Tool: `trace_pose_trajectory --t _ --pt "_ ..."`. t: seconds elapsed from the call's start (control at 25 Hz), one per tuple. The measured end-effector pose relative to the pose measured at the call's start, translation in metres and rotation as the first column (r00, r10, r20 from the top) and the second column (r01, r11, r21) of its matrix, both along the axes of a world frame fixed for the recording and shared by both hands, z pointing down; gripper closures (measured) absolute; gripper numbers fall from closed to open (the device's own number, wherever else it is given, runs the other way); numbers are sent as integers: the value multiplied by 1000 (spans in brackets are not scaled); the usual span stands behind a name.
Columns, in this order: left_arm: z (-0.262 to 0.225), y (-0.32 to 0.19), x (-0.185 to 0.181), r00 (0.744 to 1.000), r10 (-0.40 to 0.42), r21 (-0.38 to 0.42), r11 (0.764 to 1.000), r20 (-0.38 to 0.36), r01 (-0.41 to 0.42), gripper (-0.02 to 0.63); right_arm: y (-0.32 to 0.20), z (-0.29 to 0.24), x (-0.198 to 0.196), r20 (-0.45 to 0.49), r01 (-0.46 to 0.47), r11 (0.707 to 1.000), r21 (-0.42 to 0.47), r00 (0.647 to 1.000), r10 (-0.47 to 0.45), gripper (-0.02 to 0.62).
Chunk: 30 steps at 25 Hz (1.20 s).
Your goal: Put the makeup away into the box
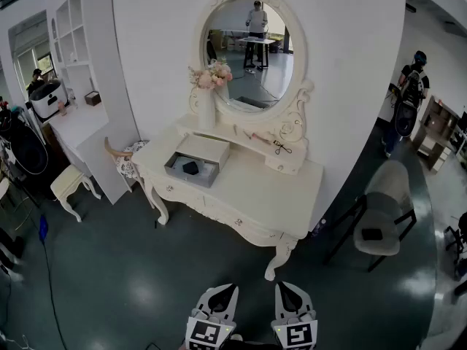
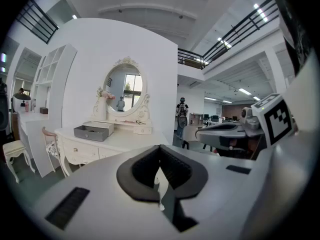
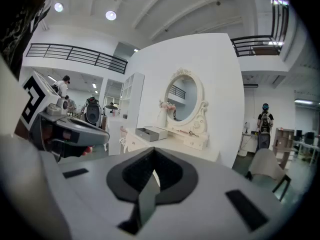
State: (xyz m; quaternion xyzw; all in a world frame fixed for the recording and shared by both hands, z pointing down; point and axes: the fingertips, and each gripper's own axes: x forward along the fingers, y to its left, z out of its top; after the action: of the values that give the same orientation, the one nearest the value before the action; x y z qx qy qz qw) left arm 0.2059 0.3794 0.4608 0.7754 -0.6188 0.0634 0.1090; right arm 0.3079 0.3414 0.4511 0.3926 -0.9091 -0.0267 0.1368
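A grey open box (image 1: 194,168) lies on the cream dressing table (image 1: 255,192), with a small black item inside it. On the ledge under the oval mirror (image 1: 252,53) rest a slim pink makeup piece (image 1: 257,135) and a small black one (image 1: 283,149). Both grippers hang low over the floor, well short of the table. My left gripper (image 1: 221,292) and right gripper (image 1: 287,290) are shut and hold nothing. The left gripper view shows closed jaws (image 2: 160,159) with the box (image 2: 93,131) far off. In the right gripper view the jaws (image 3: 152,160) also meet, and the box (image 3: 151,133) is distant.
A white vase of flowers (image 1: 208,97) stands left of the mirror. A grey chair (image 1: 383,211) sits right of the table, a white stool (image 1: 69,182) and a second white desk (image 1: 73,122) to the left. A person (image 1: 408,97) stands at the far right.
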Motion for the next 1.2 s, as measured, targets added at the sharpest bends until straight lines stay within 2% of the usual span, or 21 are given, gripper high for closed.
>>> trace_pose_trajectory --t 0.32,0.8,1.2 --pt "1 -53 -25 999 32 12 999 13 -32 591 -52 -1 -19 49 -40 999 -30 998 41 589" --pt "-13 -149 -81 992 123 49 991 -15 -122 591 -131 -4 -65 5 -128 991 -37 992 129 589" --pt "-19 -201 -123 979 204 74 976 -14 -202 591 -171 3 -108 -13 -205 977 -56 979 205 589"
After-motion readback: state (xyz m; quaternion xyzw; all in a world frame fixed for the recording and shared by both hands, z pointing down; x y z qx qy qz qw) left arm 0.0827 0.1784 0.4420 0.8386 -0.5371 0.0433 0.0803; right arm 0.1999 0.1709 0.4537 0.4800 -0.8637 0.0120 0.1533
